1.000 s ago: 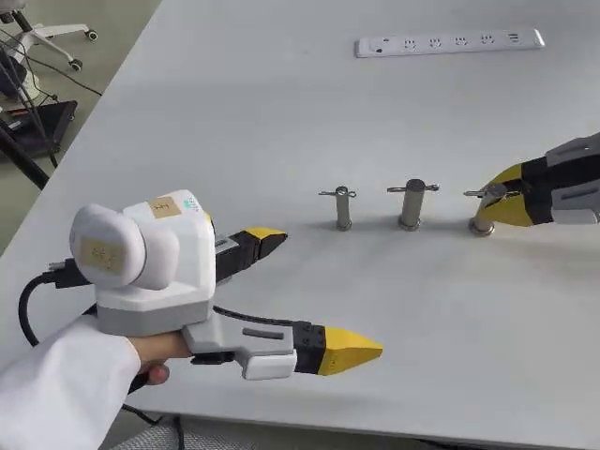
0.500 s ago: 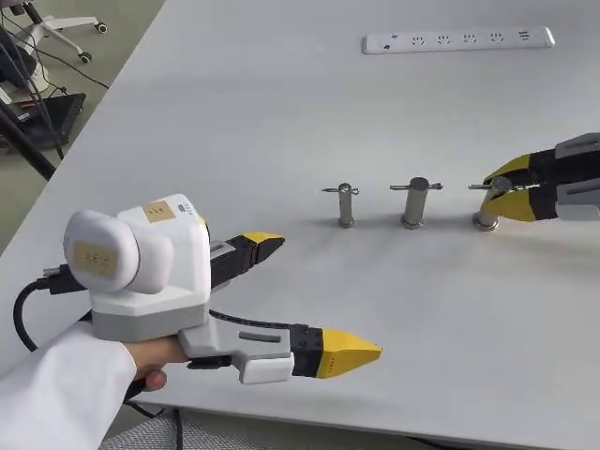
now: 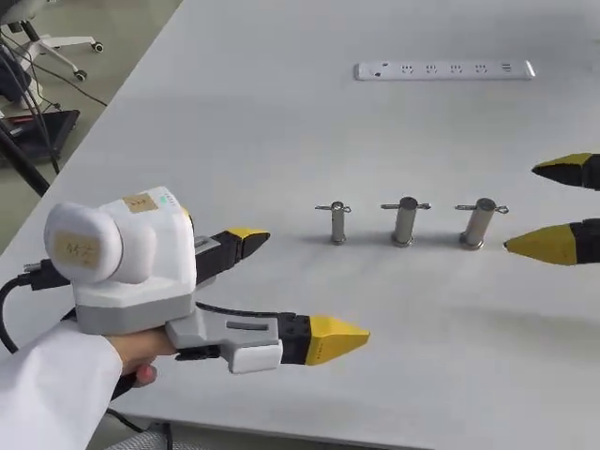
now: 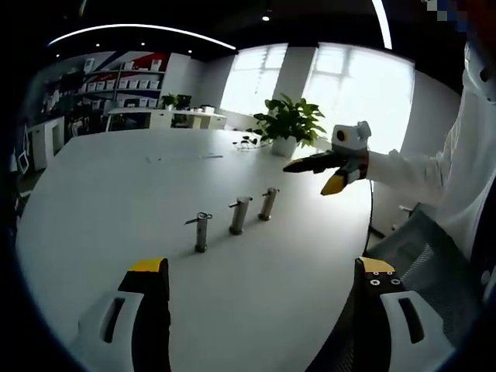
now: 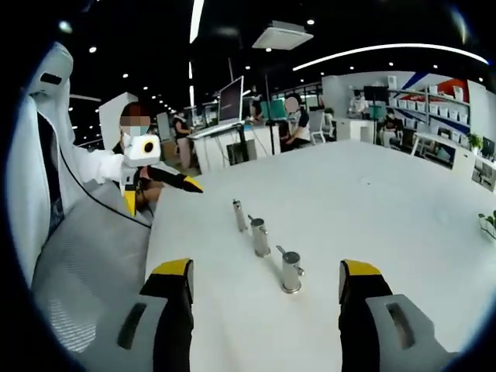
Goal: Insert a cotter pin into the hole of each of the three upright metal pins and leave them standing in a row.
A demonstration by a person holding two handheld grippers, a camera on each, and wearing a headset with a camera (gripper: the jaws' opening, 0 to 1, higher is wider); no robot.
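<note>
Three upright metal pins stand in a row on the white table: the left pin (image 3: 338, 223), the middle pin (image 3: 404, 220) and the right pin (image 3: 479, 223), each with a cotter pin through its top. My left gripper (image 3: 302, 286) is open at the near left, well short of the left pin (image 4: 201, 231). My right gripper (image 3: 547, 208) is open just right of the right pin (image 5: 291, 271), with nothing between its jaws. In the left gripper view the right gripper (image 4: 320, 173) hangs beyond the row.
A white power strip (image 3: 444, 70) lies at the far side of the table (image 3: 234, 112). Office chairs and cables stand on the floor at the far left. People sit at desks in the background of the right gripper view.
My right gripper has opened and drawn back to the right, away from the right pin, which now stands free with its cotter pin in place. The left gripper has barely moved.
</note>
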